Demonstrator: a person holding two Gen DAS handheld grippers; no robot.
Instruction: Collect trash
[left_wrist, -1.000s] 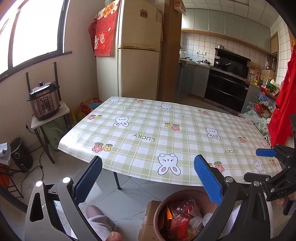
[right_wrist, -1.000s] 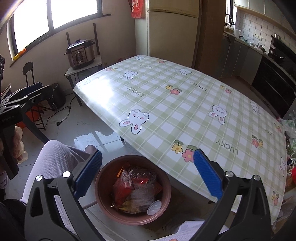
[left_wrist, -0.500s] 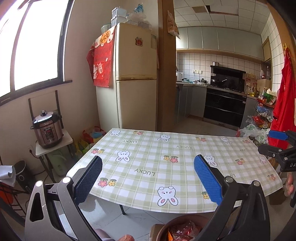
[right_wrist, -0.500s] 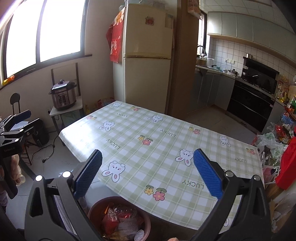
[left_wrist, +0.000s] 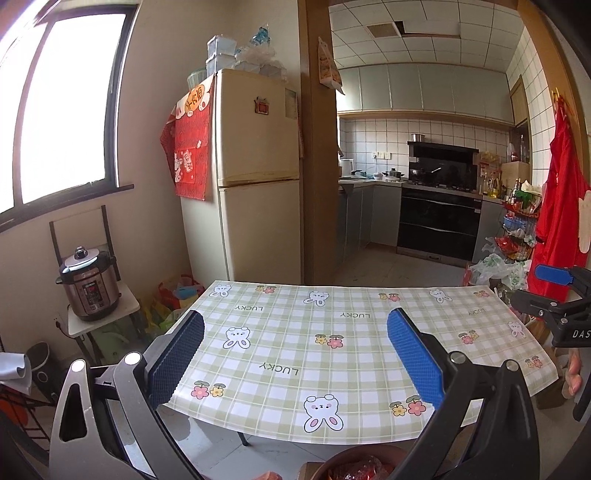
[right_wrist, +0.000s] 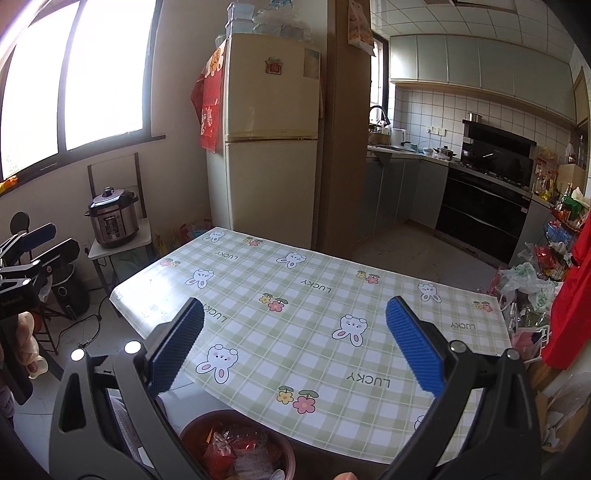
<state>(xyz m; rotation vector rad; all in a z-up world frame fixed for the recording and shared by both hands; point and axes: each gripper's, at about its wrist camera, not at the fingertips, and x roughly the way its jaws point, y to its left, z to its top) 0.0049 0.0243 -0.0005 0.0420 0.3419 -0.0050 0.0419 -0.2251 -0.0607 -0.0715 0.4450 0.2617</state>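
A brown bin (right_wrist: 236, 443) holding red and clear wrappers stands on the floor at the near edge of the table; only its rim (left_wrist: 354, 461) shows in the left wrist view. The table (left_wrist: 332, 350) wears a green checked cloth with rabbits and bears nothing. My left gripper (left_wrist: 295, 354) is open and empty, raised above the near table edge. My right gripper (right_wrist: 295, 350) is likewise open with nothing between its blue pads, held above the bin and the table edge. Each gripper shows at the side of the other's view.
A fridge (left_wrist: 255, 192) stands behind the table. A pressure cooker (left_wrist: 88, 288) sits on a small stand at the left. The kitchen with oven (left_wrist: 439, 229) lies at the back right. Bags and a rack (left_wrist: 509, 254) crowd the right side, beside a red garment (left_wrist: 557, 206).
Both grippers have tilted up from the bin toward the room. The bin has slid to the bottom edge of both views. Both stay open and empty.
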